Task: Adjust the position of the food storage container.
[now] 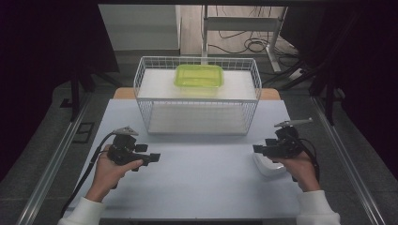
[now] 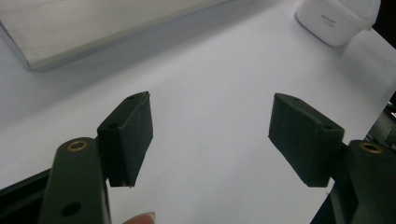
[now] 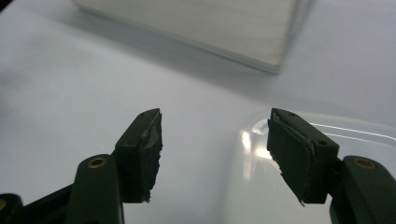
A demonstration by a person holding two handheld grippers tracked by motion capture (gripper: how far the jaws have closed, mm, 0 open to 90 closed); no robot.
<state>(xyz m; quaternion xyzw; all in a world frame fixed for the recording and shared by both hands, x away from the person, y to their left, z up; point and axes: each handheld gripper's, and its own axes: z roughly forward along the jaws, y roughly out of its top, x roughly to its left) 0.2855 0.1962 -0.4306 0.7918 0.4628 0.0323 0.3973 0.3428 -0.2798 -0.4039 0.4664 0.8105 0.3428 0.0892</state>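
As seen from the high view, the white container [image 1: 268, 165] lies on the table [image 1: 202, 183] directly beneath the right gripper [image 1: 259, 149], partly covered by that hand; it is a low, rounded, glossy piece. The left gripper [image 1: 152, 158] hangs well apart from it, released and empty. Beyond both stands a wire basket [image 1: 197, 93] with a green box [image 1: 199, 76] on its top shelf.

From the left gripper view, the jaws stand apart over bare table, the white container [image 2: 337, 19] far ahead to their right.

From the right gripper view, the jaws stand apart, gripping nothing; the translucent container [image 3: 261, 186] lies below, its rim under the right-hand jaw.
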